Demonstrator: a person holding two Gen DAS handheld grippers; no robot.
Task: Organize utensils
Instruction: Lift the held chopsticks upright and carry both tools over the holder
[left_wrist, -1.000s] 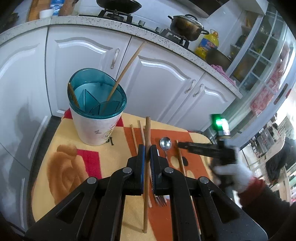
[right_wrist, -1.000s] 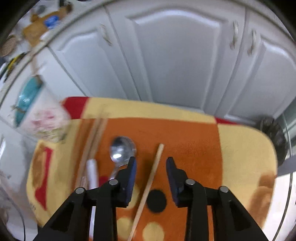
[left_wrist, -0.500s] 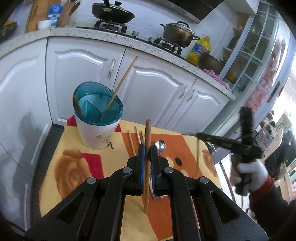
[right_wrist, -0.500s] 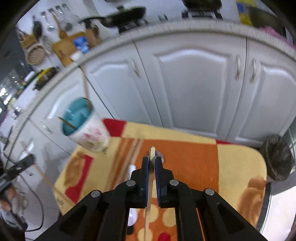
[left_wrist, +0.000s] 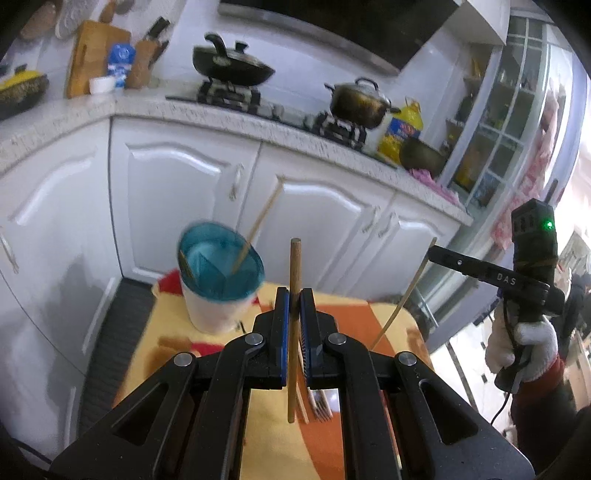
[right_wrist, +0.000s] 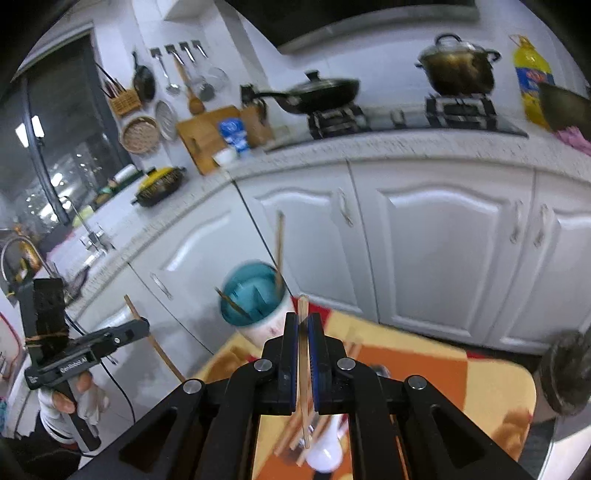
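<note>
Left gripper (left_wrist: 294, 295): jaws pressed together on a brown wooden chopstick (left_wrist: 294, 314), held near-upright, its ends sticking out above and below the pads. The same gripper (right_wrist: 142, 325) is seen from the right wrist view, with a gloved hand (right_wrist: 70, 402) on its handle.

Right gripper (right_wrist: 303, 321): jaws pinched on a pale thin chopstick (right_wrist: 303, 369), also near-upright. From the left wrist view this gripper (left_wrist: 434, 253) is seen off to the right, the thin chopstick (left_wrist: 404, 295) slanting down from its tip, a white-gloved hand (left_wrist: 524, 347) on the grip.

Both held chopsticks are lifted clear of the mat.

Utensil holder (left_wrist: 218, 295): white cup with a teal divided insert, standing at the far left corner of the yellow-orange mat (left_wrist: 354, 314). Two chopsticks already stand in it; the longer one (left_wrist: 258, 225) leans out to the right.

A fork (left_wrist: 319, 404) lies on the mat under the left gripper. More chopsticks and a white utensil lie on the mat beneath the right gripper, too blurred to count.

White cabinets (right_wrist: 424, 240) stand behind the mat.
</note>
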